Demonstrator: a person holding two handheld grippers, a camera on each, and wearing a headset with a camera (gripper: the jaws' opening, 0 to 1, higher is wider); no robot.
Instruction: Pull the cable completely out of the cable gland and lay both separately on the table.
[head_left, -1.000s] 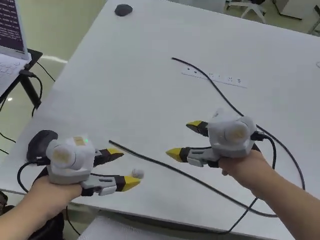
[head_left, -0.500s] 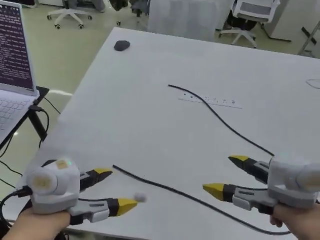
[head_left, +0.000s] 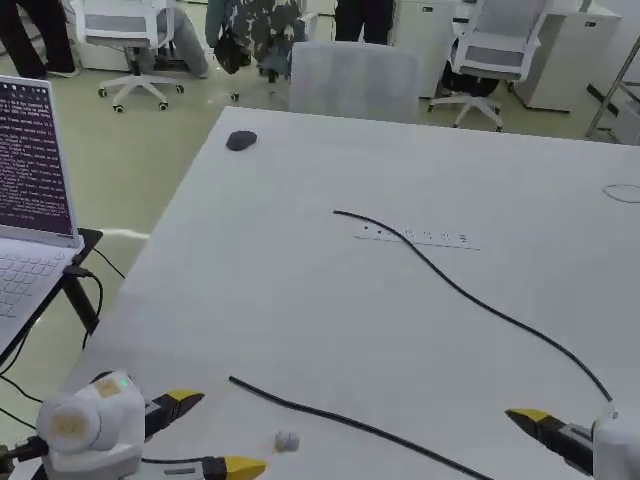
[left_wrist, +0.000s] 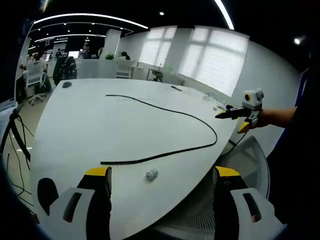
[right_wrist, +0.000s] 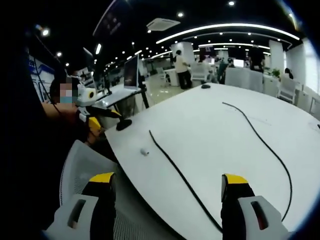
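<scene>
Two hand-held grippers hang at the near edge of a wide white table (head_left: 300, 300), with the cable and the cable gland lying apart on its top. The left gripper (head_left: 215, 432) sits at the near left corner, its yellow-tipped jaws spread wide and gripping nothing. The right gripper (right_wrist: 168, 178) hangs off the near right side, its jaws equally wide apart and equally bare.

The black cable (head_left: 480, 306) lies flat in a long hairpin. One end rests near the middle of the table, just beside a flush socket strip (head_left: 415, 237). From there it runs to the right and towards the near edge. The left gripper view shows it bending back by the right edge. It then returns leftward along the near edge, parallel to that edge. Its other end stops a little ahead of the left gripper.

The small white cable gland (head_left: 287, 439) lies on the table just beside this returning run, on its near side and close to the free end, without touching it. It is too small to tell which way it points.

Most of the tabletop is open room. A dark mouse (head_left: 241, 140) sits near the far left corner. A laptop (head_left: 30, 170) stands off the left edge, and office chairs (head_left: 355, 80) line the far edge.
</scene>
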